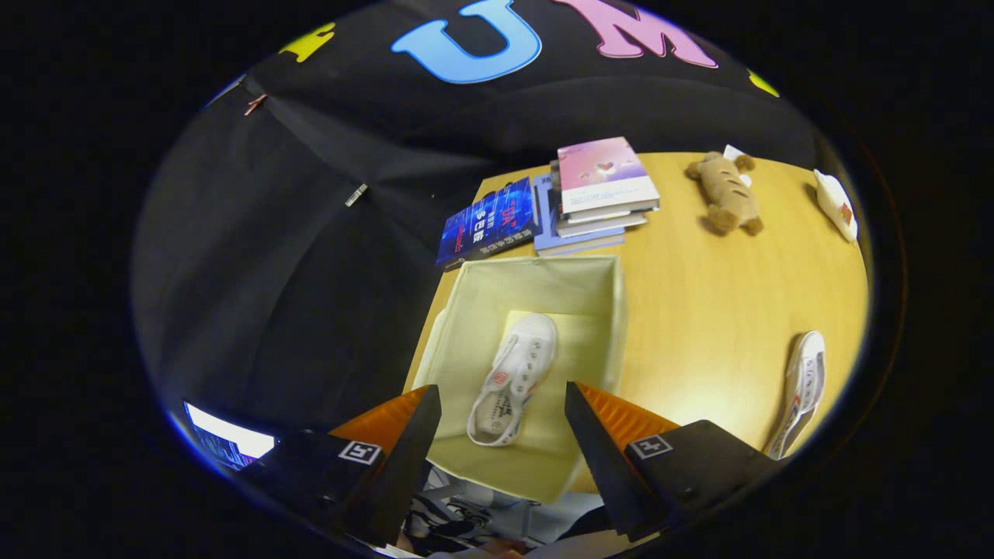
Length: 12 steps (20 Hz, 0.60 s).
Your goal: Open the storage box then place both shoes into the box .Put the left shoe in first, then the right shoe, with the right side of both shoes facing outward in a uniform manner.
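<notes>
The cream fabric storage box [609, 310] stands open on the wooden table, just ahead of my fingers. One white sneaker [514, 379] lies inside it on the box floor, its heel toward me and toe pointing away. The second white sneaker [804, 392] lies on the table to the right of the box, beyond my right finger. My gripper [501, 407] hovers above the near edge of the box, fingers [411, 435] spread wide with nothing between them.
A stack of books [598, 198] and a blue book [489, 221] sit behind the box at the table's far edge. A brown plush toy [726, 194] and a white packet [837, 203] lie at the far right. The table [714, 295] has bare wood between box and sneaker.
</notes>
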Each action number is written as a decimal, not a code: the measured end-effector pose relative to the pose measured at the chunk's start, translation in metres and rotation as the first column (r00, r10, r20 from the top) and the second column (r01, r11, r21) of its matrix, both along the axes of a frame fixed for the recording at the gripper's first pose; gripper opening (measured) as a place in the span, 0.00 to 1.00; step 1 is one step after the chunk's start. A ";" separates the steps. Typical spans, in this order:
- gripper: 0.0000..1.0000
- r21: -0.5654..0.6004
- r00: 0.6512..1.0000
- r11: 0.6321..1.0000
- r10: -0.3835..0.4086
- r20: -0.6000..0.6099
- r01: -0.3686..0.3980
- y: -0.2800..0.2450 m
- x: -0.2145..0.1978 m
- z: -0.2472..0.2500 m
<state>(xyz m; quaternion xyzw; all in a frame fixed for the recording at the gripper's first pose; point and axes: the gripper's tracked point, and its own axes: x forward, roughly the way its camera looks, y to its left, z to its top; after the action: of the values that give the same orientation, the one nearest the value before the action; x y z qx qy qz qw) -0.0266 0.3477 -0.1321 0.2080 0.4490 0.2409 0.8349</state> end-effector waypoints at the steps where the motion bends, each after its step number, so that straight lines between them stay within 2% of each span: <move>1: 0.99 -0.017 0.999 1.000 -0.024 0.035 0.024 -0.028 0.000 0.004; 5: 0.99 -0.151 0.993 0.984 -0.077 0.092 0.090 -0.145 -0.022 -0.019; 9: 0.98 -0.291 0.985 0.941 -0.158 0.072 0.173 -0.246 -0.042 -0.070; 12: 0.97 -0.399 0.984 0.900 -0.173 0.036 0.173 -0.302 -0.059 -0.121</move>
<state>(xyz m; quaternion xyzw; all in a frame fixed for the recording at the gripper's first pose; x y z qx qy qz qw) -0.0854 0.0455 -0.2529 0.0716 0.4686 0.0688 0.8778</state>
